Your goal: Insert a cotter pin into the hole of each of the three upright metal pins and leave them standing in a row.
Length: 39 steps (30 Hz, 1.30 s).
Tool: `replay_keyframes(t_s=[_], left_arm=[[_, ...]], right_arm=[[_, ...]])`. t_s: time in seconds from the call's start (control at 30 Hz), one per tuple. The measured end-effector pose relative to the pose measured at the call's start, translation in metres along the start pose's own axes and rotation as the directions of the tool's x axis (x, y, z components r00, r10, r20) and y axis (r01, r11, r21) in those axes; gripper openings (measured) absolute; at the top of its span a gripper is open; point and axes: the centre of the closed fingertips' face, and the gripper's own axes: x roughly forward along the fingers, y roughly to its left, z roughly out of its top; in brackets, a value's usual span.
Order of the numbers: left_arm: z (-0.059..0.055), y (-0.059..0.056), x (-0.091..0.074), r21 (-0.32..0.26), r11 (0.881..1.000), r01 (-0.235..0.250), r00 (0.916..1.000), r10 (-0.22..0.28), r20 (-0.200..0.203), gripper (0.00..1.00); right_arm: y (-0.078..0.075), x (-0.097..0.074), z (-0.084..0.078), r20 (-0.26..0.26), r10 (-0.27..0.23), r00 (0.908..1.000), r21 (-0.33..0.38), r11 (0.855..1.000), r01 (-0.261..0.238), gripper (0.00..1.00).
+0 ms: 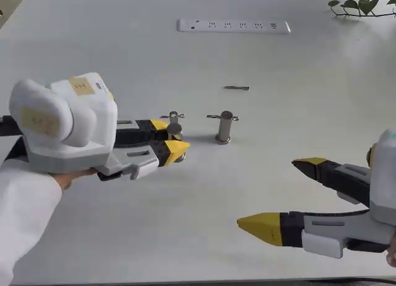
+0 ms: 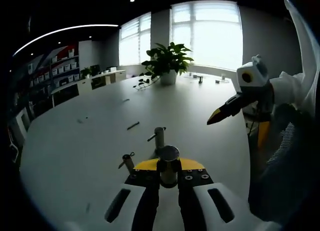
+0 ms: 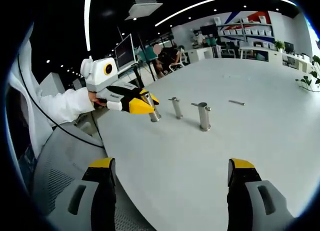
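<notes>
The left gripper (image 1: 171, 137) pinches the last bare grey steel pin (image 2: 169, 156) at the row's left on the white table (image 1: 185, 230), beside the fitted middle pin (image 1: 174, 120) and right pin (image 1: 224, 128), while the spread, empty right gripper (image 1: 269, 193) likely must next fetch the thin loose cotter pin (image 1: 236, 87) lying farther back.

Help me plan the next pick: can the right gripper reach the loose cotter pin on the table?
Probably yes: right gripper is open, and bare table lies between it and the cotter pin.
</notes>
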Motion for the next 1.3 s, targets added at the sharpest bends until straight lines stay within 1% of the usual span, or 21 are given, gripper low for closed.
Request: replay_keyframes(t_s=[0.03, 0.13, 0.2, 0.23, 0.27, 0.3, 0.33, 0.4, 0.43, 0.53, 0.6, 0.63, 0.7, 0.73, 0.9, 0.97, 1.0, 1.07, 1.23, 1.27, 1.3], left_arm=[[-0.003, -0.002, 0.002, 0.021, 1.000, -0.001, 1.0000, 0.001, -0.007, 0.11], [-0.009, -0.002, 0.007, 0.000, 1.000, -0.007, 0.9998, 0.007, -0.020, 0.11], [-0.013, -0.001, 0.010, 0.007, 1.000, -0.024, 0.9992, 0.024, -0.032, 0.11], [-0.017, 0.001, 0.012, -0.002, 0.999, -0.035, 0.9985, 0.035, -0.041, 0.11], [-0.020, 0.002, 0.013, -0.038, 0.998, -0.044, 0.9979, 0.042, -0.048, 0.11], [-0.021, 0.003, 0.014, -0.032, 0.998, -0.046, 0.9981, 0.045, -0.043, 0.11], [-0.023, 0.004, 0.015, -0.038, 0.998, -0.054, 0.9976, 0.052, -0.045, 0.11], [-0.026, 0.005, 0.017, -0.064, 0.996, -0.064, 0.9970, 0.061, -0.047, 0.11], [-0.028, 0.005, 0.018, -0.069, 0.995, -0.068, 0.9967, 0.064, -0.050, 0.11], [-0.031, 0.004, 0.020, -0.047, 0.996, -0.079, 0.9953, 0.076, -0.061, 0.11], [-0.033, 0.004, 0.022, -0.063, 0.995, -0.082, 0.9948, 0.078, -0.065, 0.11], [-0.034, 0.003, 0.023, -0.058, 0.995, -0.085, 0.9946, 0.082, -0.065, 0.11], [-0.036, 0.002, 0.025, -0.060, 0.994, -0.090, 0.9930, 0.085, -0.081, 0.11], [-0.037, 0.002, 0.026, -0.051, 0.994, -0.092, 0.9927, 0.088, -0.082, 0.11], [-0.039, 0.002, 0.028, -0.050, 0.994, -0.096, 0.9924, 0.092, -0.081, 0.11], [-0.039, 0.000, 0.030, -0.057, 0.994, -0.092, 0.9928, 0.087, -0.082, 0.11], [-0.038, 0.000, 0.031, -0.055, 0.994, -0.093, 0.9934, 0.089, -0.072, 0.11], [-0.038, 0.000, 0.032, -0.046, 0.994, -0.100, 0.9931, 0.096, -0.067, 0.11], [-0.039, 0.000, 0.033, -0.046, 0.993, -0.108, 0.9926, 0.105, -0.060, 0.11], [-0.040, 0.001, 0.033, -0.048, 0.993, -0.110, 0.9925, 0.107, -0.059, 0.11], [-0.039, 0.001, 0.033, -0.079, 0.990, -0.119, 0.9925, 0.117, -0.036, 0.12]], right_arm=[[0.000, 0.000, 0.000, -0.001, 0.000, 1.0000, 0.000, 1.000, 0.000, 0.91], [-0.002, -0.001, -0.001, -0.001, -0.004, 1.0000, 0.002, 1.000, 0.004, 0.91], [-0.003, -0.001, -0.002, -0.005, -0.005, 1.0000, 0.002, 1.000, 0.005, 0.91], [-0.004, -0.001, -0.002, -0.007, -0.008, 0.9999, 0.002, 1.000, 0.008, 0.91], [-0.004, -0.001, -0.003, -0.008, -0.009, 0.9999, 0.003, 1.000, 0.009, 0.91], [-0.004, -0.002, -0.003, -0.009, -0.009, 0.9999, 0.004, 1.000, 0.009, 0.91], [-0.004, -0.002, -0.003, -0.009, -0.008, 0.9999, 0.004, 1.000, 0.008, 0.91], [-0.005, -0.002, -0.003, -0.011, -0.009, 0.9999, 0.002, 1.000, 0.009, 0.91], [-0.005, -0.002, -0.004, -0.013, -0.009, 0.9999, 0.002, 1.000, 0.010, 0.91], [-0.005, -0.001, -0.005, -0.017, -0.008, 0.9998, 0.008, 1.000, 0.009, 0.90], [-0.005, 0.000, -0.006, -0.027, -0.007, 0.9996, 0.010, 1.000, 0.007, 0.89], [-0.005, 0.000, -0.006, -0.026, -0.007, 0.9996, 0.009, 1.000, 0.007, 0.89], [-0.003, 0.001, -0.005, -0.018, -0.006, 0.9998, 0.012, 1.000, 0.006, 0.89], [-0.003, 0.001, -0.004, -0.017, -0.005, 0.9998, 0.012, 1.000, 0.006, 0.89], [-0.004, 0.001, -0.004, -0.022, -0.008, 0.9997, 0.008, 1.000, 0.009, 0.89], [-0.004, 0.000, -0.005, -0.023, -0.009, 0.9997, 0.008, 1.000, 0.009, 0.89], [-0.004, 0.000, -0.004, -0.023, -0.009, 0.9997, 0.007, 1.000, 0.010, 0.89], [-0.004, 0.000, -0.005, -0.023, -0.009, 0.9997, 0.010, 1.000, 0.009, 0.89], [-0.003, 0.001, -0.005, -0.026, -0.006, 0.9996, 0.008, 1.000, 0.007, 0.89], [-0.003, 0.001, -0.006, -0.026, -0.006, 0.9996, 0.007, 1.000, 0.006, 0.89], [-0.003, 0.001, -0.006, -0.026, -0.006, 0.9996, 0.007, 1.000, 0.006, 0.89]])
